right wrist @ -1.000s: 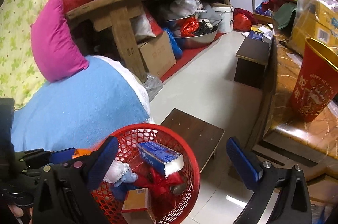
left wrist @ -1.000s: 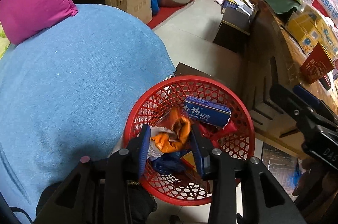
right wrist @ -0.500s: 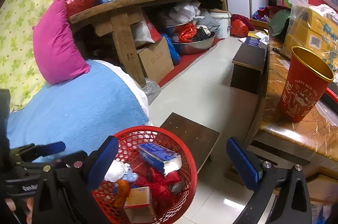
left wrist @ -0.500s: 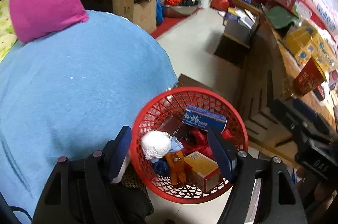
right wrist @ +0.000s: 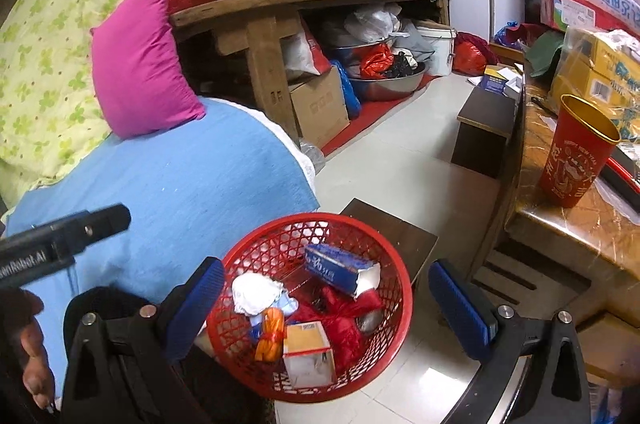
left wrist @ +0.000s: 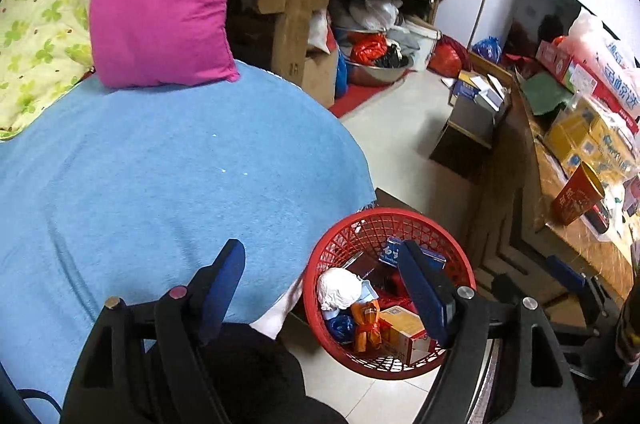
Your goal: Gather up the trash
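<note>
**Both grippers hung spread and empty over the red basket**

The red basket point(left wrist: 390, 294) stood on pale tiled floor, hemmed in on three sides: the blue blanket point(left wrist: 160, 184) draped down against its left rim, a dark low stool point(right wrist: 394, 236) sat just behind it, and the carved front of the wooden table point(right wrist: 560, 224) rose near its right. Open floor point(right wrist: 392, 160) ran away beyond the stool toward the wooden bench point(right wrist: 300, 0) and the metal basin point(right wrist: 384, 84) under it.

Inside the basket lay a blue carton point(right wrist: 340, 268), a crumpled white tissue point(right wrist: 256, 292), an orange wrapper point(right wrist: 270, 334), a small tan box point(right wrist: 308, 352) and red crumpled plastic point(right wrist: 344, 320).

The right wrist view showed the tan box's top face and the red paper cup point(right wrist: 576, 152) standing close on the table edge; in the left wrist view that cup point(left wrist: 578, 194) looked small and far off. The left view alone showed the dark screen point(left wrist: 548, 12) against the wall.

The left gripper point(left wrist: 324, 284) pointed down, jaws wide apart, one pad over the blanket and one over the basket, holding nothing. The right gripper point(right wrist: 332, 308) also tilted down, jaws released, straddling the basket with nothing between them.
</note>
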`<state>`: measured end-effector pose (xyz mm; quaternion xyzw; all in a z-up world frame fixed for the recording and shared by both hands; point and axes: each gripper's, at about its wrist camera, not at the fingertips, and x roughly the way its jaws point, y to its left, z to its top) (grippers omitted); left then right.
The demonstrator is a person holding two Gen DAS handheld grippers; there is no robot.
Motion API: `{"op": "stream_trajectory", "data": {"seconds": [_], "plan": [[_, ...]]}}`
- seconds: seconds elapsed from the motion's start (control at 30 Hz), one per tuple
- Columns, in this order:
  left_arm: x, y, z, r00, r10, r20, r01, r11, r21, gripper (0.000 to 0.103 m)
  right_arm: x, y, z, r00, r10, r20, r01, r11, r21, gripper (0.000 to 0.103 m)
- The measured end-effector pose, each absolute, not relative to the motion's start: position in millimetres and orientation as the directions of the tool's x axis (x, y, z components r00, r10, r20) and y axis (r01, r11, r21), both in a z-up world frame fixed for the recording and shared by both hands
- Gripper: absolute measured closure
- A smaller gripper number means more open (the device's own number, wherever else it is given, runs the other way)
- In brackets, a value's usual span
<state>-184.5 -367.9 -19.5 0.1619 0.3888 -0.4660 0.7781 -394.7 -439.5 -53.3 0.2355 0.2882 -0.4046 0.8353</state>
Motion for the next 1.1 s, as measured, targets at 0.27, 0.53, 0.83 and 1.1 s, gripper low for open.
{"op": "stream_trajectory", "data": {"seconds": [0.27,0.53,0.83,1.1], "plan": [[-183,-347,-13,0.302,-0.6,-0.741,0.832,0.545,-0.102,0.021,-389,-424,-49,0.499,-0.547,-0.672,0.809,0.571,0.136,0.0],[-178,-337,-12,0.317,-0.597,-0.737,0.817,0.566,-0.107,0.021,-385,-418,-48,0.498,-0.545,-0.675,0.804,0.583,0.122,0.0],[-180,-334,-11,0.321,-0.603,-0.73,0.826,0.556,-0.096,0.02,-380,-413,-48,0.485,-0.551,-0.679,0.804,0.586,0.099,0.0],[-181,-333,-11,0.319,-0.606,-0.728,0.829,0.551,-0.095,0.019,-378,-413,-51,0.482,-0.548,-0.684,0.803,0.588,0.096,0.0]]}}
